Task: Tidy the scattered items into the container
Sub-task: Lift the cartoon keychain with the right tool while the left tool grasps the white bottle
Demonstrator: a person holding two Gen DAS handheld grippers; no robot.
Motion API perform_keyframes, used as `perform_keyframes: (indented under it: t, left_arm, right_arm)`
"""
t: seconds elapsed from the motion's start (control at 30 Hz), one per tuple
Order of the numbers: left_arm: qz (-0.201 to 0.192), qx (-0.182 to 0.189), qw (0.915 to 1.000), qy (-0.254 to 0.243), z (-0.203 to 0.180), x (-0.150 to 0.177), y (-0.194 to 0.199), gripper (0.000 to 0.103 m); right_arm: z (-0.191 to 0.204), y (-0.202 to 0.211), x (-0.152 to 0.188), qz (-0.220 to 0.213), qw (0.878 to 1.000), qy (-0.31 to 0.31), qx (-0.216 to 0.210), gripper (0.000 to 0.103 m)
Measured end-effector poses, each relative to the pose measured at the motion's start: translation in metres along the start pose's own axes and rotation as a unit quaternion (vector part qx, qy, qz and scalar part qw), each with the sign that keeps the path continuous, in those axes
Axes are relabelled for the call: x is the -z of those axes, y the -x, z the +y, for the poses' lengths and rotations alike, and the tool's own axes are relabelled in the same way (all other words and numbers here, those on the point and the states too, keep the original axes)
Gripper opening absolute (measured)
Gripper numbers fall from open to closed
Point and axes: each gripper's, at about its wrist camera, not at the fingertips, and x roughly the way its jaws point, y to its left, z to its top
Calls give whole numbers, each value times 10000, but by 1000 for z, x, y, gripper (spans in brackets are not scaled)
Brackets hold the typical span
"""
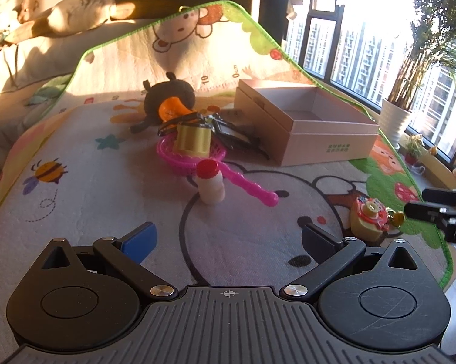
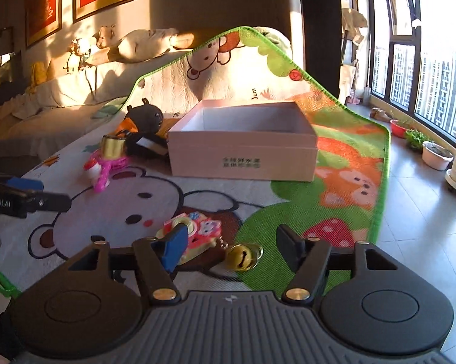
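Roughly, by size:
Mat: printed cartoon-bear play mat with a green edge (image 2: 343, 212); its far end is draped up over the sofa behind, and everything below lies on it.
Container: open pale-pink cardboard box (image 2: 243, 157), empty as far as its inside shows; this is the landmark.
Plush: dark soft toy with an orange beak (image 1: 170, 98), just left of the box; light and squashy, any pinch should do.
Net: bright pink plastic scoop net with a long handle (image 1: 197, 154), left and in front of the box; stiff, best taken by the handle.
Cup: yellow-green plastic cup (image 1: 193, 139) sitting on the net; light, slick.
Camera toy: flat yellow-and-pink plastic toy camera with a small gold bell on a chain (image 2: 194, 233), well in front of the box; rigid, light, probably best pinched across its thin edges, and the bell would dangle.
Bottle: small white plastic bottle with a red cap (image 1: 209, 183), upright, in front of the net; top-heavy, likely to tip.
Right gripper (image 2: 231, 248): jaws spread, grasping nothing, the camera toy's right part and bell between them, untouched.
Left gripper (image 1: 228, 239): jaws wide apart, empty, facing the bottle.
Unclear: dark flat items between cup and box cannot be identified.
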Motion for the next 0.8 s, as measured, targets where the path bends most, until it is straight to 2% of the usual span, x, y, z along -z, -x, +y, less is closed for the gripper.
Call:
perform_keyframes:
  t: [0.1,0.2,0.23,0.27,0.3,0.37,0.43,0.5,0.57,0.67,0.7,0.77,0.8]
  left_arm:
    - [-185,-26,9997,-179,-3,-8,-5,103]
    - [-240,-263,9981,-504,-7,-17,-20,101]
    - [-217,-325,9974,-608,-9,-19,-26,88]
    - [-165,-346,9968,-697,-10,-21,-32,65]
    - [-106,-330,9966,-751,-10,-23,-38,63]
    - [-98,-285,9966,-769,-9,-25,-47,82]
    - [-113,-250,9960,-849,-9,-25,-54,84]
    - [-58,-210,9958,-885,-8,-26,-62,80]
    - [46,-167,9961,-862,-5,-27,-71,63]
    - [87,-135,9963,-840,-2,-27,-77,54]
    - [88,-116,9964,-832,-2,-27,-78,51]
    - [78,-81,9966,-816,-2,-27,-78,37]
    - [73,-55,9966,-813,-2,-27,-76,35]
  right_arm:
    - [3,-5,6,0,9999,-118,-37,66]
    - [8,-7,9,-59,10000,-37,-24,66]
    - [9,-7,10,-74,10000,22,-14,66]
    - [11,-7,11,-77,9999,93,-7,66]
    - [12,-7,12,-76,9999,154,-7,67]
    - [13,-6,13,-61,9997,228,-28,69]
    - [13,-8,13,-20,9995,318,-76,71]
    - [14,-11,13,28,9989,453,-136,71]
    - [15,-15,11,73,9980,575,-248,71]
    - [21,-21,7,119,9957,817,-412,73]
    - [24,-24,6,130,9948,908,-451,76]
    - [27,-30,1,171,9930,1047,-524,81]
    - [28,-34,-1,201,9923,1080,-566,83]
